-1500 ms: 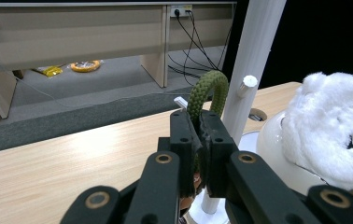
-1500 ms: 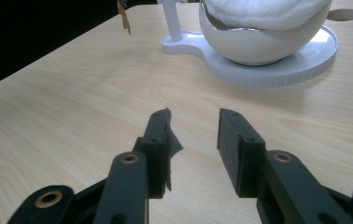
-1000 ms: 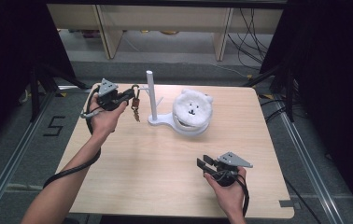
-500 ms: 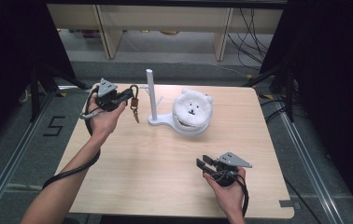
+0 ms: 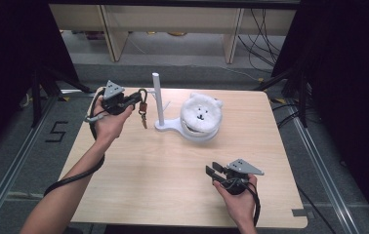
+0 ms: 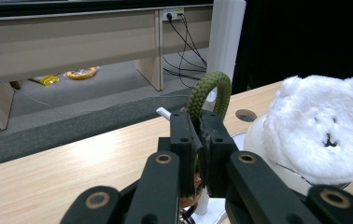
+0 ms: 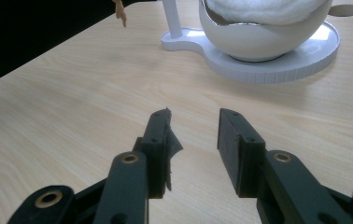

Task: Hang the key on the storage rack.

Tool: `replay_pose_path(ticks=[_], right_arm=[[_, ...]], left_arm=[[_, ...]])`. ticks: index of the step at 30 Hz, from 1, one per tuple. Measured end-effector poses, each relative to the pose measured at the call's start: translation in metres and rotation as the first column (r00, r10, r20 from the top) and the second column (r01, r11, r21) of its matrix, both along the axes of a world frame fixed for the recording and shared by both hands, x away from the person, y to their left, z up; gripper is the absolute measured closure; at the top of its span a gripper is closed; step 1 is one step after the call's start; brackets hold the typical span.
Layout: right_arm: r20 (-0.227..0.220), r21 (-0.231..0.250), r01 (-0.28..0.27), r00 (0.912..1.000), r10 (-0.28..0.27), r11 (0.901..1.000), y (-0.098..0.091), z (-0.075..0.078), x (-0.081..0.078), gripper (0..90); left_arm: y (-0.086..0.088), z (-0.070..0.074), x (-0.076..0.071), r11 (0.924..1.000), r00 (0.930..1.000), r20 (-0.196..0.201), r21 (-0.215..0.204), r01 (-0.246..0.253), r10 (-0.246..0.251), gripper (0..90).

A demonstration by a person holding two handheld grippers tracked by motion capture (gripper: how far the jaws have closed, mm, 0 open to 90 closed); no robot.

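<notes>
Pinching green cord loop (image 6: pixel 208 89) in left gripper (image 6: pixel 198 140).

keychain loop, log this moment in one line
left gripper: shut on green cord loop | right gripper: open, over table | white stand: hook bare

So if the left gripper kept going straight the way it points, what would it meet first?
Most likely the white post of the stand. The left gripper, shut on a green cord loop with a keychain hanging below, points toward it, and the post rises just beyond the loop in the left gripper view. Depth is hard to judge.
</notes>
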State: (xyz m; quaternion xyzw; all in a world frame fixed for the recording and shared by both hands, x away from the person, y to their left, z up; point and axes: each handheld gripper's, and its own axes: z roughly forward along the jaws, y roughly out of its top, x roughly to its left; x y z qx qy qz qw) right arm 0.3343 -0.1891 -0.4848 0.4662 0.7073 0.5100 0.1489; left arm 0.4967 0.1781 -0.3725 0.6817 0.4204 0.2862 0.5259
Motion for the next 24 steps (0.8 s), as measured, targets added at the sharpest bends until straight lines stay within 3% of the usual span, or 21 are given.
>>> replay_pose_path(ticks=[2, 5, 6, 7, 9, 10, 14, 16, 18, 19, 20, 21, 24], right_arm=[[0.015, -0.03, 0.0, 0.9999, 0.0, 0.9995, -0.002, 0.0, 0.001, 65.3], [-0.004, -0.002, 0.0, 1.0, 0.0, 1.0, -0.001, -0.001, 0.0, 65.3], [0.026, -0.02, -0.015, 0.9996, 0.015, 0.9997, -0.002, -0.002, 0.003, 65.2], [0.003, -0.005, 0.001, 1.0, -0.001, 1.0, -0.002, -0.001, 0.001, 65.2], [0.006, -0.007, -0.003, 1.0, 0.003, 1.0, -0.002, -0.001, 0.001, 65.2], [0.03, -0.027, -0.008, 0.9995, 0.008, 0.9996, -0.003, -0.002, 0.003, 65.2], [0.038, -0.034, -0.008, 0.9992, 0.009, 0.9994, -0.004, -0.002, 0.003, 65.1], [0.035, -0.031, -0.009, 0.9993, 0.01, 0.9995, -0.003, -0.002, 0.003, 65.1], [0.012, -0.025, -0.001, 0.9999, 0.002, 0.9997, -0.002, -0.002, 0.001, 65.1], [-0.022, -0.009, 0.014, 0.9997, -0.014, 0.9999, -0.001, -0.001, -0.001, 65.0], [-0.022, -0.009, 0.014, 0.9997, -0.014, 0.9999, -0.001, -0.001, -0.001, 65.0], [0.023, -0.022, -0.013, 0.9996, 0.014, 0.9997, -0.003, -0.002, 0.002, 65.0], [0.027, -0.033, -0.006, 0.9996, 0.007, 0.9995, -0.004, -0.001, 0.002, 65.0]], left_arm=[[0.0, 0.0, 0.001, 1.0, 1.0, -0.001, -0.002, 0.0, 0.0, 84.9], [-0.002, -0.001, 0.007, 1.0, 0.9999, -0.012, -0.002, 0.004, -0.004, 84.9], [-0.003, -0.001, 0.008, 1.0, 0.9998, -0.017, -0.007, 0.005, -0.006, 84.8], [-0.003, -0.002, 0.01, 0.9999, 0.9997, -0.021, -0.009, 0.007, -0.007, 84.8], [-0.003, -0.002, 0.011, 0.9999, 0.9997, -0.025, -0.011, 0.008, -0.008, 84.7], [-0.003, -0.003, 0.013, 0.9999, 0.9995, -0.03, -0.012, 0.009, -0.01, 84.7], [-0.003, -0.004, 0.016, 0.9998, 0.9994, -0.033, -0.017, 0.01, -0.01, 84.7], [-0.004, -0.004, 0.017, 0.9998, 0.9994, -0.034, -0.019, 0.01, -0.011, 84.7], [-0.004, -0.005, 0.018, 0.9998, 0.9993, -0.036, -0.019, 0.01, -0.011, 84.7], [-0.005, -0.005, 0.018, 0.9998, 0.9993, -0.035, -0.016, 0.01, -0.011, 84.7], [-0.005, -0.005, 0.018, 0.9998, 0.9993, -0.035, -0.016, 0.01, -0.011, 84.6], [-0.006, -0.006, 0.019, 0.9998, 0.9993, -0.036, -0.016, 0.012, -0.012, 84.7], [-0.007, -0.007, 0.019, 0.9998, 0.9993, -0.035, -0.018, 0.01, -0.011, 84.6]])
